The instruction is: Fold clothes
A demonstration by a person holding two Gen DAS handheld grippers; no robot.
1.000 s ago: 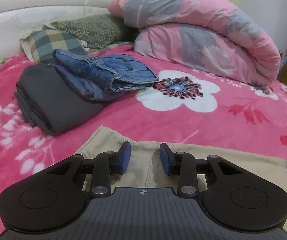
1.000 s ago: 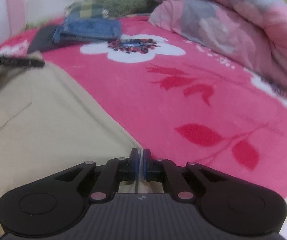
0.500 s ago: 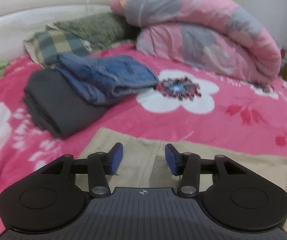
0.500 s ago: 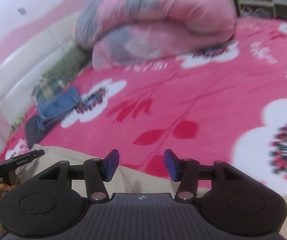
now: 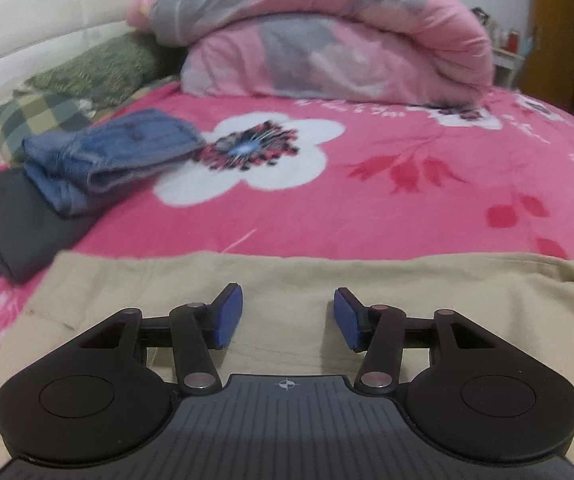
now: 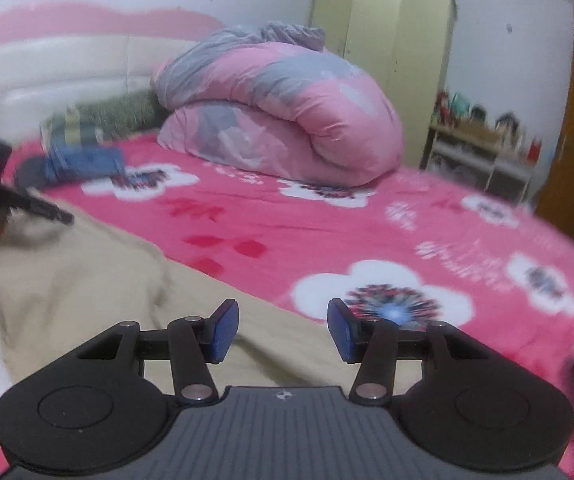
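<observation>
The beige cotton trousers [image 5: 295, 280] lie spread flat on the pink flowered bedspread [image 5: 367, 216], directly under and ahead of the left gripper [image 5: 288, 316], whose blue-padded jaws stand apart with nothing between them. A second ago those jaws were closer together over the same cloth; now more of the trousers' far edge shows beyond them. The right gripper [image 6: 283, 330] was pinched shut on the fabric's edge a second ago; now its jaws are apart and empty above the trousers [image 6: 87, 272], with the cloth below and to the left of them, and the view takes in much more of the room.

Beyond and left of the left jaws, folded blue jeans [image 5: 107, 156] rest on a folded dark grey garment [image 5: 19, 224]. A rolled pink and grey quilt [image 5: 327, 40] sits far ahead. In the right wrist view the left gripper [image 6: 43, 208] is blurred at the left edge, probably with a hand behind it.
</observation>
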